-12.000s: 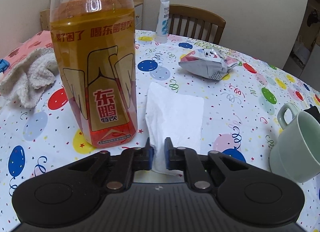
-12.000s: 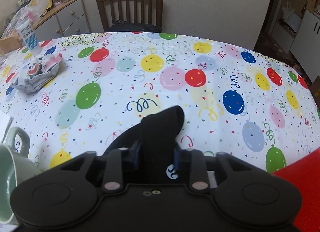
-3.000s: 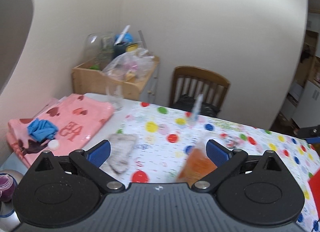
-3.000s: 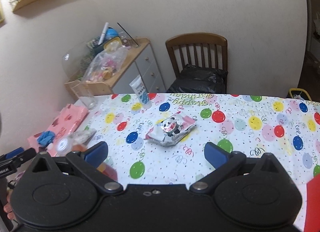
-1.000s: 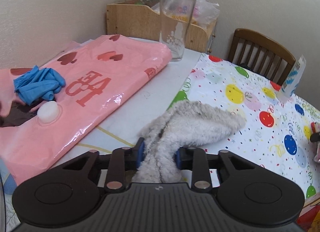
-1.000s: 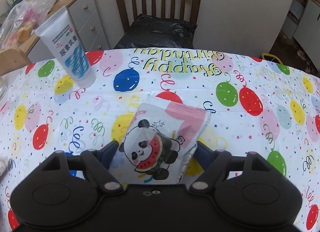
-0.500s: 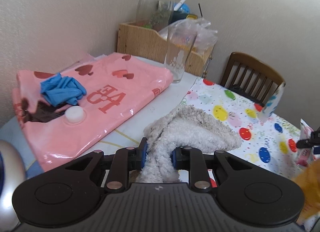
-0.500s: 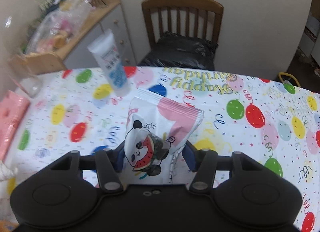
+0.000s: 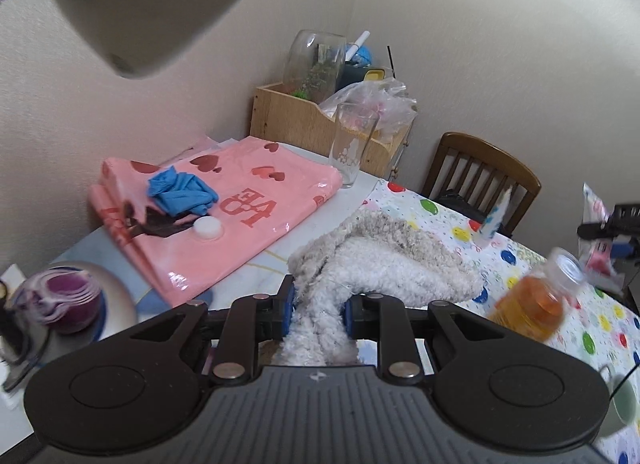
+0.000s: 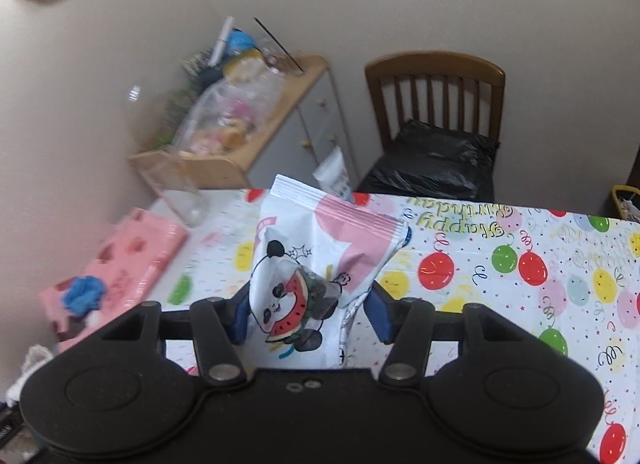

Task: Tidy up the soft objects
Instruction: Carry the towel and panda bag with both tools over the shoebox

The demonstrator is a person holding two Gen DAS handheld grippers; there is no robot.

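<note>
We see the left gripper with its jaws drawn nearly together, pinching a fluffy off-white towel whose free end drapes towards the balloon-patterned tablecloth; whether it touches there, we cannot tell. The right gripper, jaws about half open, clamps a white-and-pink snack packet printed with a panda and watermelon, held above the table. A pink plastic bag lies beside the towel.
</note>
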